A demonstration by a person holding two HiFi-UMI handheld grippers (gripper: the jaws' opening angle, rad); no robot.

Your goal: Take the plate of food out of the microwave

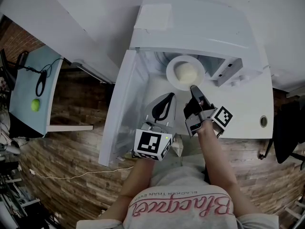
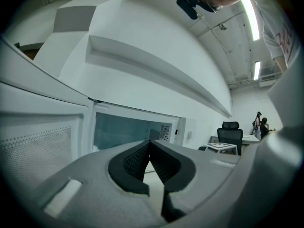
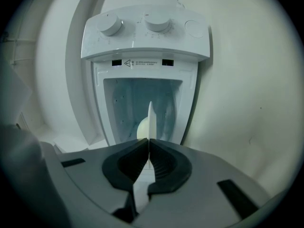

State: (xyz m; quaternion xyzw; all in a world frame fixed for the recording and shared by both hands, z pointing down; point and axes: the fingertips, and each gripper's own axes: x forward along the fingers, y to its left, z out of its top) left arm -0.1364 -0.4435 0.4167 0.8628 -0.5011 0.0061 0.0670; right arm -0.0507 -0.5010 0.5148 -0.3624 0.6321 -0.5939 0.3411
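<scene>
Closest to the person, the left gripper [image 1: 166, 99] hangs level in front of the open microwave [image 1: 190, 27]. In its own view its jaws are pressed together with nothing in them. It's just inside the swung-out door [image 1: 119, 109], not touching it as far as I can see.

Right next to it, the right gripper [image 1: 193, 89] reaches a bit further in, and its jaws are pinched tight on the near rim of the white plate [image 1: 172, 70]. In the right gripper view the plate shows edge-on as a thin white sliver running straight out from between the pads.

The plate is in the mouth of the microwave cavity. A pale round lump of food [image 1: 187, 72] sits in the middle of it, maybe a bun or a dough ball, honestly can't tell. Also can't tell if the plate is lifted or resting on the oven floor.

The microwave stands on a white table [image 1: 248, 113], and its two knobs [image 3: 110, 23] show in the right gripper view.

Way off to the side on a small pale side table [image 1: 28, 80] there's a green ball [image 1: 35, 105], and the left gripper view catches a black office chair [image 2: 230, 134] across the room.
</scene>
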